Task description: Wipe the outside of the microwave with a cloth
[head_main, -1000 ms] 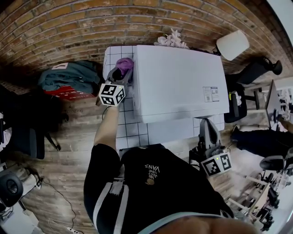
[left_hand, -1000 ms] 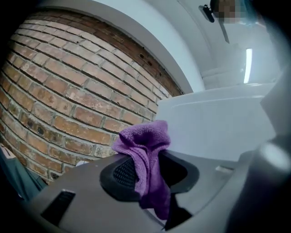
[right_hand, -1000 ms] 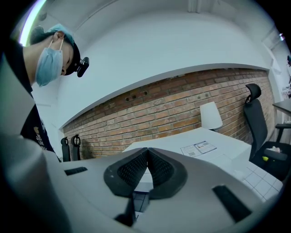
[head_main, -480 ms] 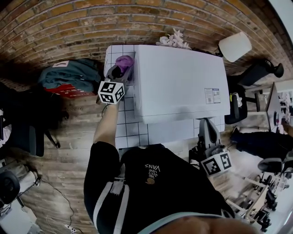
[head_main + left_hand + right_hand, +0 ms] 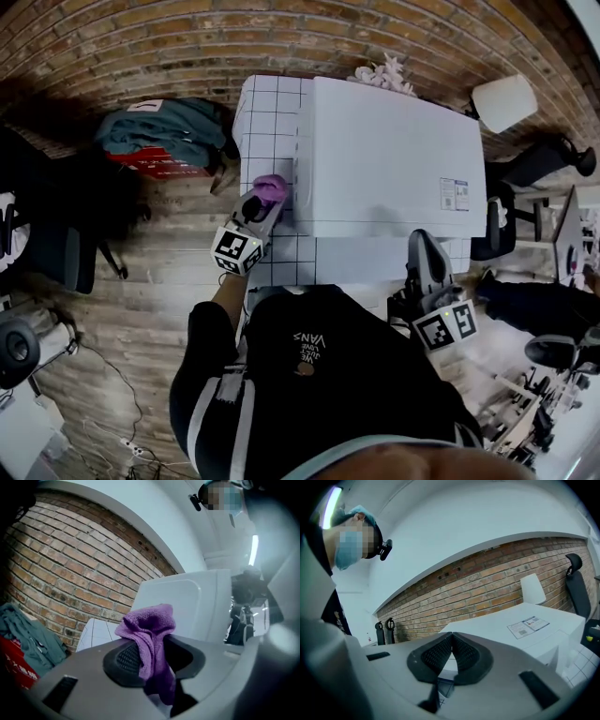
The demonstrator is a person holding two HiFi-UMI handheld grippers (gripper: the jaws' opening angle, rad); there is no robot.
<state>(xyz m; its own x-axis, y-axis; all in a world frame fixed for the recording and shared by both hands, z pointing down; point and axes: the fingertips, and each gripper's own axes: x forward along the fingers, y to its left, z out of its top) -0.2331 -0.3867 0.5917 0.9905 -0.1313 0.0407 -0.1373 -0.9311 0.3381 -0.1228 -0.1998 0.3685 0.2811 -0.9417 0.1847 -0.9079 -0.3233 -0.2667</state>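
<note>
Head view: we see the left gripper point(image 5: 263, 201) clamped on a purple cloth point(image 5: 271, 187). The cloth sits at the left side wall of the white microwave point(image 5: 394, 159), close to its near corner; it looks to be touching, but we can't confirm. The microwave stands on a white tiled table point(image 5: 267, 112). The right gripper point(image 5: 421, 246) hangs at the near right, just beside the table edge and well apart from the cloth. A teal pile of clothes point(image 5: 164, 131) lies on the wooden floor point(image 5: 141, 281) at far left.

Left gripper view: the jaws pinch the purple cloth point(image 5: 149, 632), which bunches above the pads and hangs below them. The microwave's white side point(image 5: 187, 602) is right behind it, with the brick wall point(image 5: 70, 564) further left.

Right gripper view: the jaws are together with the tips touching, nothing between them point(image 5: 451, 637). Beyond them is the microwave top with a label sticker point(image 5: 527, 624), and a white lamp shade point(image 5: 533, 588) stands further back.
</note>
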